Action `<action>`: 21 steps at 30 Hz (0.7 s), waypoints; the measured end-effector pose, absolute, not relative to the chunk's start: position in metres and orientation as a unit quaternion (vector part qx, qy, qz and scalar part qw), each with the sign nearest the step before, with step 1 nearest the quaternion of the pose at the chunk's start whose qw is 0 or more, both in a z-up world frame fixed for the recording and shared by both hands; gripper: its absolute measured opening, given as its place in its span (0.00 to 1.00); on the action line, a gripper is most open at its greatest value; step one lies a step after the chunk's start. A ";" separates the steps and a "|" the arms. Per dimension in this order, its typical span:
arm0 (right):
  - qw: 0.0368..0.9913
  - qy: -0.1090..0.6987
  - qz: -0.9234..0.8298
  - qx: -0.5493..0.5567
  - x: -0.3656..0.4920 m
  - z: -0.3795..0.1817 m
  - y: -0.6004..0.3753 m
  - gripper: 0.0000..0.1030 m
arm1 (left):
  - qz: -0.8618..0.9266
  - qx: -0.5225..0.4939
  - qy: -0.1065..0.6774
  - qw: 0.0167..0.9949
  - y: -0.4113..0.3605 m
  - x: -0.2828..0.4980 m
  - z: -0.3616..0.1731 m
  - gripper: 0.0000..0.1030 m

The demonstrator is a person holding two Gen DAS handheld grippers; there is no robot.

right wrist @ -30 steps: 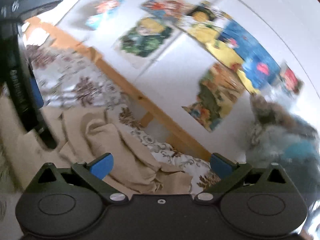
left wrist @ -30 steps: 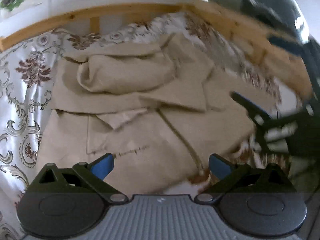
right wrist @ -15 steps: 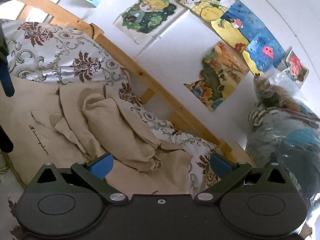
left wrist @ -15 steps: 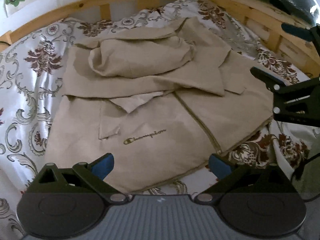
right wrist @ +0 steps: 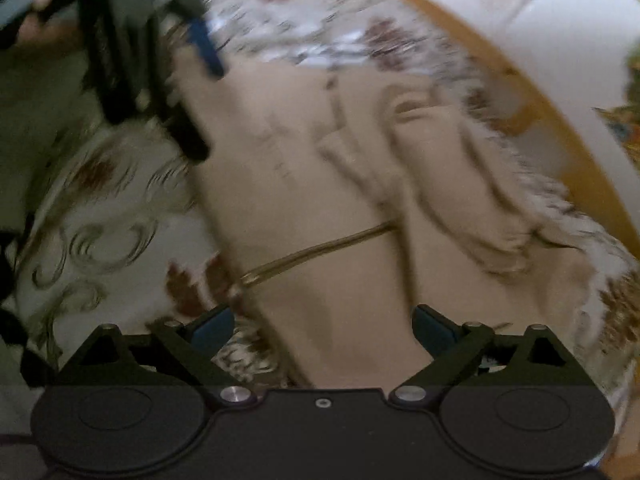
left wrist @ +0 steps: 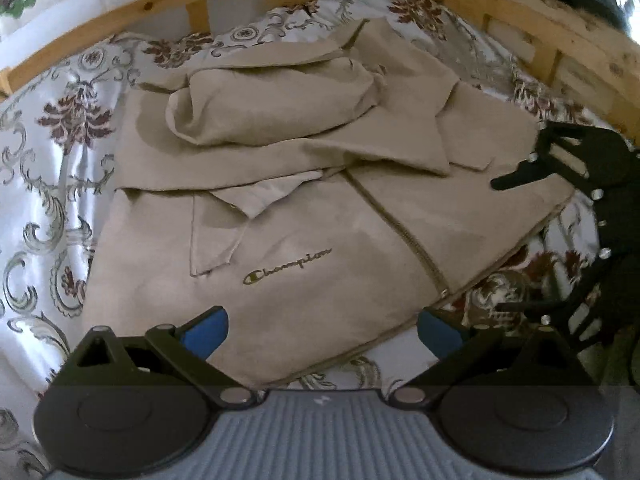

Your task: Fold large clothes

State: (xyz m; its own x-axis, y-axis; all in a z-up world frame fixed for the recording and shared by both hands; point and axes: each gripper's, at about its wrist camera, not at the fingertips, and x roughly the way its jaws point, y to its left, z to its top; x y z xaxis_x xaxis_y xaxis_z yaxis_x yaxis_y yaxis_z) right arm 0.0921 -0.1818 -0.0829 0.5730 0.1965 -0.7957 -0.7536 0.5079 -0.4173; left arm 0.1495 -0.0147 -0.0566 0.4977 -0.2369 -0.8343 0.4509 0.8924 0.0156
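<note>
The beige zip-front Champion jacket (left wrist: 304, 208) lies rumpled on the floral bedsheet (left wrist: 48, 184); the left gripper (left wrist: 322, 330) and right gripper (right wrist: 323, 322) both hover wide, empty; pinch the hem corners squarely, though blur probably hides the right edge.

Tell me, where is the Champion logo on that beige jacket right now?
In the left wrist view, the Champion logo sits on the beige jacket just left of its zipper, near the hem closest to the left gripper.
</note>
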 end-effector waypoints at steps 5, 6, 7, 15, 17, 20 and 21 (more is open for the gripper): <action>0.754 0.377 0.300 -0.447 0.099 -0.119 -0.168 0.92 | -0.212 0.131 0.474 0.845 -0.025 0.152 -0.068 0.99; 0.756 0.373 0.300 -0.447 0.100 -0.121 -0.168 0.94 | -0.215 0.133 0.475 0.843 -0.026 0.151 -0.069 0.99; 0.758 0.369 0.297 -0.448 0.100 -0.122 -0.167 0.95 | -0.219 0.135 0.474 0.842 -0.027 0.151 -0.069 0.99; 0.775 0.344 0.267 -0.458 0.103 -0.124 -0.170 0.93 | -0.227 0.191 0.460 0.837 -0.039 0.140 -0.077 0.99; 0.784 0.333 0.254 -0.458 0.106 -0.124 -0.170 0.82 | -0.228 0.209 0.453 0.836 -0.042 0.137 -0.080 0.99; 0.797 0.321 0.252 -0.446 0.106 -0.119 -0.172 0.77 | -0.196 0.271 0.436 0.835 -0.054 0.133 -0.089 0.99; 0.801 0.316 0.252 -0.442 0.105 -0.116 -0.173 0.74 | -0.196 0.286 0.433 0.832 -0.057 0.132 -0.091 0.99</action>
